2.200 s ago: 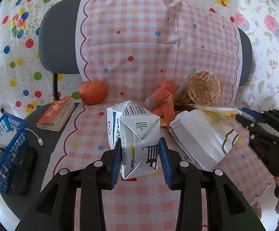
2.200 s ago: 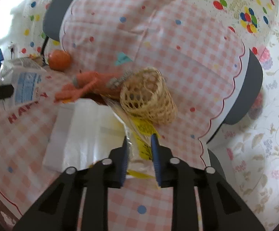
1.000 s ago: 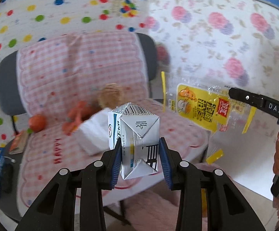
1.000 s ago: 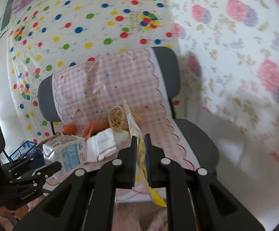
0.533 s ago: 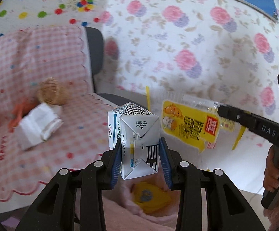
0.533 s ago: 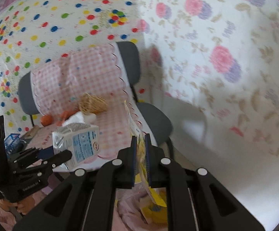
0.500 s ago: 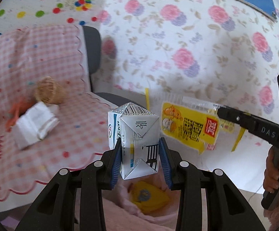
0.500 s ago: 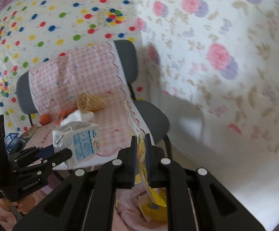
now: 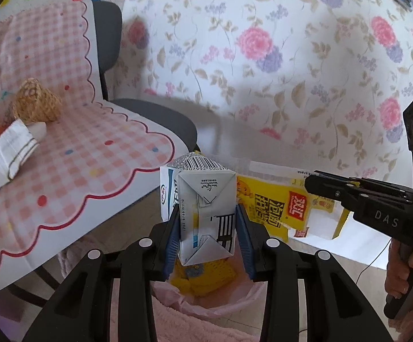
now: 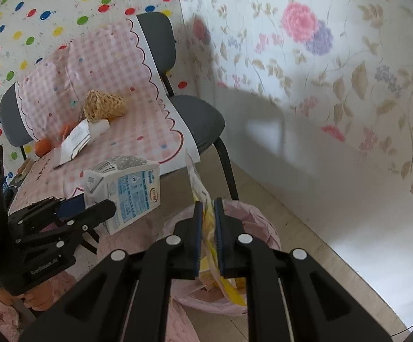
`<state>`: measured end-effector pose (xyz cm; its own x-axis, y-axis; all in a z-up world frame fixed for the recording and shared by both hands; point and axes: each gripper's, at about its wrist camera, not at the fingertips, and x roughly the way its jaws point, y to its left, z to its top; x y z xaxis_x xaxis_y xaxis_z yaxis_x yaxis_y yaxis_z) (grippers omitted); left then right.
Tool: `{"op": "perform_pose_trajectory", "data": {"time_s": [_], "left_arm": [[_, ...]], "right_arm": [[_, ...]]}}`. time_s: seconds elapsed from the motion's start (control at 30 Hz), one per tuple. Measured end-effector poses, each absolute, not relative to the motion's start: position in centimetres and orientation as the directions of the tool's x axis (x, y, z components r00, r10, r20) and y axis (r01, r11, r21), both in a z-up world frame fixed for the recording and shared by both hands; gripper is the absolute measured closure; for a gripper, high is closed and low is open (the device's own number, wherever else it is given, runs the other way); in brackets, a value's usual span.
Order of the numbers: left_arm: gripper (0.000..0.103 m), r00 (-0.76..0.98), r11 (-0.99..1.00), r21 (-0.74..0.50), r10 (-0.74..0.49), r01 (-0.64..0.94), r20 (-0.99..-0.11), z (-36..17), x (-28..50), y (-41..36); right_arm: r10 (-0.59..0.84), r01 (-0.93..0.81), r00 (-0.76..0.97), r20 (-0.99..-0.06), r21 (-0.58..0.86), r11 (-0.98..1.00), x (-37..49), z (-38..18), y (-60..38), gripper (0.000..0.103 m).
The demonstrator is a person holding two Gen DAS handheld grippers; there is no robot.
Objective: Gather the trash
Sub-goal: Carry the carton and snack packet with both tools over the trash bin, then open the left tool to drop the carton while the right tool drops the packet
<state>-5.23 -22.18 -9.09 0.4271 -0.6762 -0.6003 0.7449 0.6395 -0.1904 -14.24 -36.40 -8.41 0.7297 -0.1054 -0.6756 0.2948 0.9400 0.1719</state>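
The left hand-held gripper (image 9: 208, 228) is clamped on a milk carton (image 9: 203, 208), its blue pads pressing the carton's two side faces. The carton stands roughly upright in the grip, its long axis running up and away from the fingers, the barcoded top end farthest from the hand. The right hand-held gripper (image 10: 207, 228) has its fingers drawn nearly together on a yellow snack wrapper (image 10: 203, 219). The wrapper is thin and flat, pinched edge-on, and hangs past the fingertips both above and below.

The relation that matters is vertical. A trash bin lined with a pink bag (image 9: 206, 302) sits on the floor, in front of and below both grippers. In the left wrist view its open mouth shows directly under the carton, with yellow trash (image 9: 203, 273) already lying inside. In the right wrist view the bag's rim (image 10: 257, 216) curves around just beyond the fingertips, and the wrapper's lower tail dangles over the opening.

Both hands appear about equally near the bin, side by side, left beside right. Each tilts downward toward the opening. The carton seems well centred over the mouth, so a release would likely drop it straight in. The wrapper, being light and broad, may flutter or catch on the rim; lowering it a little first looks safer.

Away to the left, the chair draped in a pink checked cloth (image 9: 78, 154) carries a white paper bag (image 9: 6, 148) and a woven basket (image 9: 35, 105), well apart from the bin.
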Motion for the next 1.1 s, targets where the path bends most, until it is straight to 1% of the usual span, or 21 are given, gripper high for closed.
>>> {"op": "perform_pose_trajectory", "data": {"time_s": [0.3, 0.37, 0.4, 0.43, 0.5, 0.57, 0.6, 0.7, 0.9, 1.1], "left_arm": [[0.063, 0.396, 0.644, -0.215, -0.664, 0.734, -0.635, -10.2, -2.9, -23.9], [0.056, 0.399, 0.652, -0.217, -0.657, 0.726, -0.64, -10.4, -2.4, -24.1], [0.054, 0.401, 0.656, -0.219, -0.655, 0.722, -0.641, -10.4, -2.2, -24.0], [0.052, 0.403, 0.66, -0.222, -0.654, 0.718, -0.641, -10.4, -2.0, -23.9], [0.052, 0.415, 0.673, -0.22, -0.646, 0.706, -0.641, -10.2, -1.7, -23.4], [0.052, 0.434, 0.688, -0.216, -0.637, 0.693, -0.637, -9.8, -1.5, -22.6], [0.051, 0.453, 0.702, -0.209, -0.628, 0.681, -0.632, -9.4, -1.4, -21.9], [0.05, 0.506, 0.74, -0.188, -0.599, 0.645, -0.621, -8.6, -1.4, -20.1], [0.049, 0.578, 0.805, -0.19, -0.546, 0.562, -0.606, -7.5, -1.3, -15.8], [0.049, 0.637, 0.859, -0.176, -0.481, 0.481, -0.603, -6.7, -1.2, -11.6]], "right_arm": [[-0.063, 0.291, 0.701, -0.71, 0.204, 0.935, -11.8, -10.6, -37.4, 0.093], [-0.064, 0.296, 0.695, -0.716, 0.203, 0.933, -11.0, -11.1, -37.7, 0.093], [-0.062, 0.296, 0.693, -0.718, 0.206, 0.933, -10.7, -11.3, -37.9, 0.092], [-0.06, 0.299, 0.69, -0.722, 0.208, 0.931, -10.4, -11.6, -38.1, 0.09], [-0.055, 0.308, 0.68, -0.731, 0.217, 0.926, -9.7, -12.1, -38.5, 0.085], [-0.054, 0.315, 0.674, -0.737, 0.219, 0.924, -9.3, -12.4, -38.8, 0.07], [-0.057, 0.316, 0.674, -0.737, 0.218, 0.923, -9.2, -12.4, -38.8, 0.068], [-0.067, 0.315, 0.683, -0.728, 0.21, 0.926, -9.2, -11.8, -38.8, 0.068], [-0.106, 0.316, 0.736, -0.669, 0.199, 0.928, -10.0, -9.2, -38.6, 0.068], [-0.07, 0.259, 0.781, -0.621, 0.219, 0.941, -10.1, -7.5, -36.8, 0.068]]}}
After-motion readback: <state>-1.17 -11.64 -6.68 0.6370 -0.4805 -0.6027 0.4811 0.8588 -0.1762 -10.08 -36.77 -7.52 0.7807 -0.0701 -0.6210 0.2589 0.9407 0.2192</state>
